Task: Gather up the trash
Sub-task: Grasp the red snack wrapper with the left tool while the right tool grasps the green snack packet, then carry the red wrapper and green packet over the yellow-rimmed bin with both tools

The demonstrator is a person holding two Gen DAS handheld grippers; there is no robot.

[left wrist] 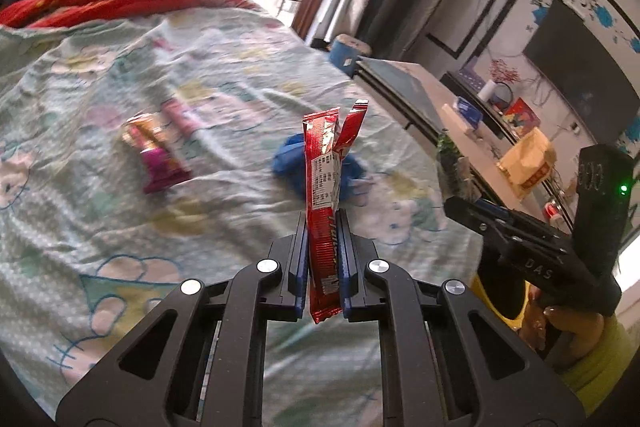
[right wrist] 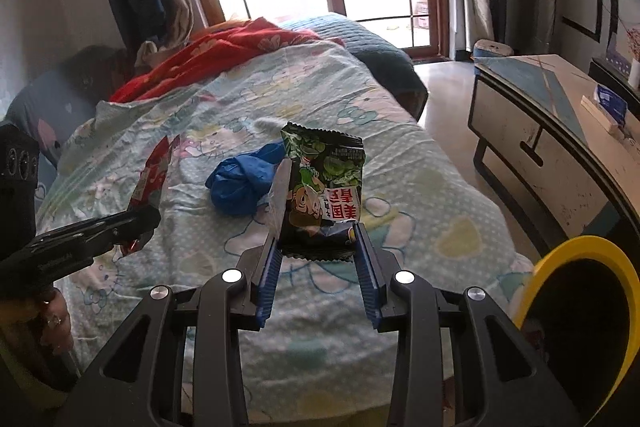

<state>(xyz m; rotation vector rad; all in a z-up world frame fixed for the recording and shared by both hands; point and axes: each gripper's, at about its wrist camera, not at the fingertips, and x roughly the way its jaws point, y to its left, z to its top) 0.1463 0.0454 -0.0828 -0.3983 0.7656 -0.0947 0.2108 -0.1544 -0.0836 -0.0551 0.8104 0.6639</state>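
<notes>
Both tools loaded, held above the bed [right wrist: 328, 75].
Left tool [left wrist: 322, 223] clamped tight on a glossy red wrapper [left wrist: 323, 187], standing upright, top torn open. Right tool [right wrist: 318, 233] partly closed on a crumpled green snack packet [right wrist: 326, 183]. Ahead of both on the bed: blue wad [right wrist: 240, 183].

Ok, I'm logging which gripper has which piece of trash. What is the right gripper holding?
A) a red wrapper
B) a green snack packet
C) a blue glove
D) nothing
B: the right gripper is closed on the green snack packet, while the red wrapper sits in the left gripper.
</notes>
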